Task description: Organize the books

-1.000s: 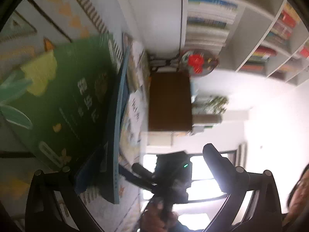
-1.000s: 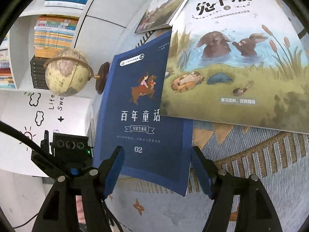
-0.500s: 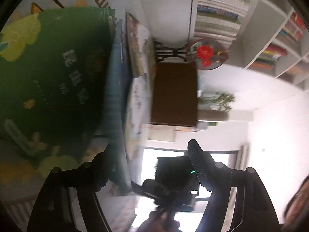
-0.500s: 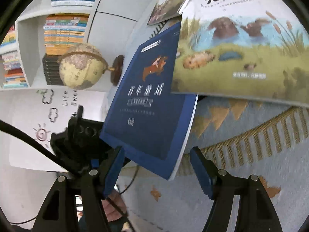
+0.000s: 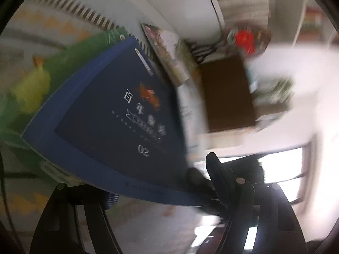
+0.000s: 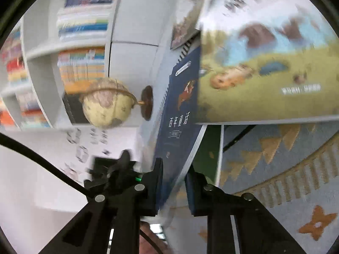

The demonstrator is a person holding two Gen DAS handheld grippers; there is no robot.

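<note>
**Right Claw Clamps the Blue Book as It Lifts Off the Rug**

As the navy storybook (image 6: 180,114) tips up on edge, the right gripper (image 6: 173,188) has snapped from a wide spread a second ago to a tight pinch on the book's lower corner, both pads pressed against the covers. That means the pickup is made: the book, which lay flat on the rug between the parted fingers, now rides in the claw and can, by the look of it, go on to a stack or shelf.

In the left wrist view, the left gripper (image 5: 161,192) has narrowed from its widest spread and now sits half-parted; the same book (image 5: 118,127) hangs just ahead of and above it, its lower edge crossing between the fingers, but blur hides whether either pad touches it.

Counted from left to right of the right claw: one globe (image 6: 103,103) well ahead to the left, one navy book in the grip, one green book (image 6: 208,148) just beyond the right finger, and one rabbit picture book (image 6: 264,69) ahead to the right, on the patterned rug (image 6: 275,158). A fourth loose book (image 6: 182,33) peeks out farther ahead.
</note>
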